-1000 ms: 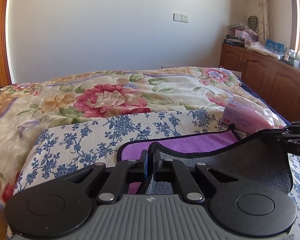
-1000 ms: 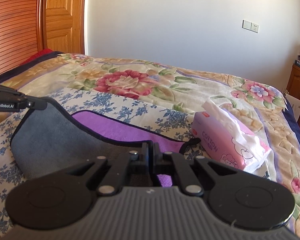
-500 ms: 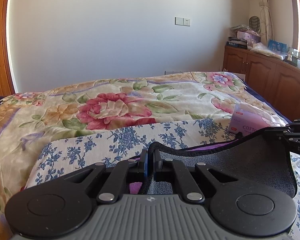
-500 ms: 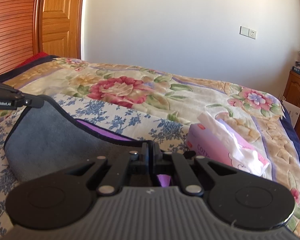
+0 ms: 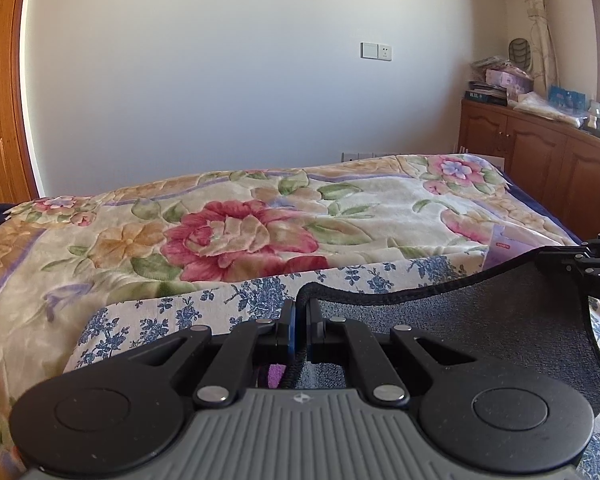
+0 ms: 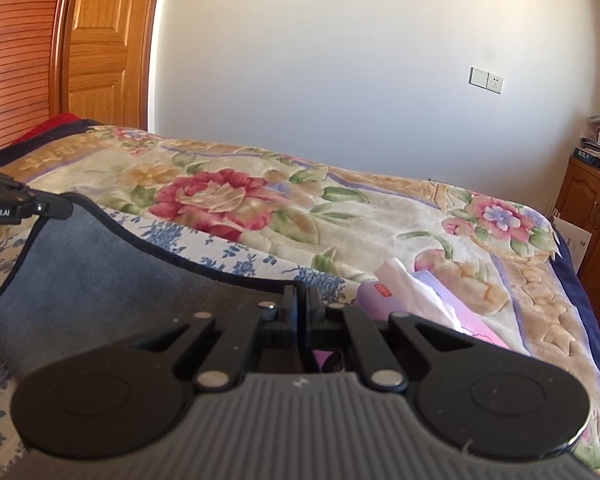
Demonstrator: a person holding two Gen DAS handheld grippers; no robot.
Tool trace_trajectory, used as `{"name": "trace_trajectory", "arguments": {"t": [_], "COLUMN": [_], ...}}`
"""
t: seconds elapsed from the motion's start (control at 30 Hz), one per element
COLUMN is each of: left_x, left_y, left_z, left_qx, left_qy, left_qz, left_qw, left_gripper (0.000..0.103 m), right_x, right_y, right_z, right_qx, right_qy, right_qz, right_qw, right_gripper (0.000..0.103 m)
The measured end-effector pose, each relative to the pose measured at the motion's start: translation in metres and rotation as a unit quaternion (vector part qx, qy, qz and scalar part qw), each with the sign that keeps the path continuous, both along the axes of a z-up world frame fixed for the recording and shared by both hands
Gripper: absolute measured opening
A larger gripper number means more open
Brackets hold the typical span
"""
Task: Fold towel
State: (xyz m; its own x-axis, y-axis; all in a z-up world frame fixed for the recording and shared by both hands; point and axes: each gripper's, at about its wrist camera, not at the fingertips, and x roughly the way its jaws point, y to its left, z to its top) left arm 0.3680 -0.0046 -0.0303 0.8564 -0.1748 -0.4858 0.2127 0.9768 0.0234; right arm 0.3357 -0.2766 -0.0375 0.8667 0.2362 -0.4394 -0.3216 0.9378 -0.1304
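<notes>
Left wrist view: the left gripper [image 5: 300, 312] is clenched on the black-trimmed edge of the towel [image 5: 480, 320]. From between the fingers the towel stretches rightward, grey side showing, to the right gripper [image 5: 548, 258], which pinches its far corner. A sliver of purple shows below the fingers. Beyond them lies a blue-flowered sheet [image 5: 236, 300] on a floral bedspread [image 5: 240, 232].

Right wrist view: the left gripper [image 6: 66, 208] holds the towel's [image 6: 100, 272] corner at far left. The grey cloth sags across to the right gripper [image 6: 300, 300], closed on its edge. Just right of the fingers sits a pink tissue pack [image 6: 420, 296].
</notes>
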Motion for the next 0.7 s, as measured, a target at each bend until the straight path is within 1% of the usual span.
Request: {"name": "trace_trajectory", "arguments": {"t": [0.17, 0.37, 0.7], "left_x": [0.011, 0.027, 0.047], "left_y": [0.000, 0.000, 0.000], "left_z": [-0.007, -0.025, -0.049], "left_qx": [-0.001, 0.009, 0.005], "left_qy": [0.001, 0.014, 0.041], "left_qz": [0.004, 0.008, 0.017], "left_qw": [1.0000, 0.9998, 0.9990], "left_gripper": [0.006, 0.006, 0.006], "right_x": [0.009, 0.022, 0.031], "right_y": [0.001, 0.002, 0.002], "right_z": [-0.007, -0.020, -0.039], "right_qx": [-0.006, -0.016, -0.017], "right_qy": [0.002, 0.012, 0.027], "right_qz": [-0.002, 0.001, -0.001], "right_qw": [1.000, 1.000, 0.999], "right_gripper": [0.004, 0.004, 0.004]}}
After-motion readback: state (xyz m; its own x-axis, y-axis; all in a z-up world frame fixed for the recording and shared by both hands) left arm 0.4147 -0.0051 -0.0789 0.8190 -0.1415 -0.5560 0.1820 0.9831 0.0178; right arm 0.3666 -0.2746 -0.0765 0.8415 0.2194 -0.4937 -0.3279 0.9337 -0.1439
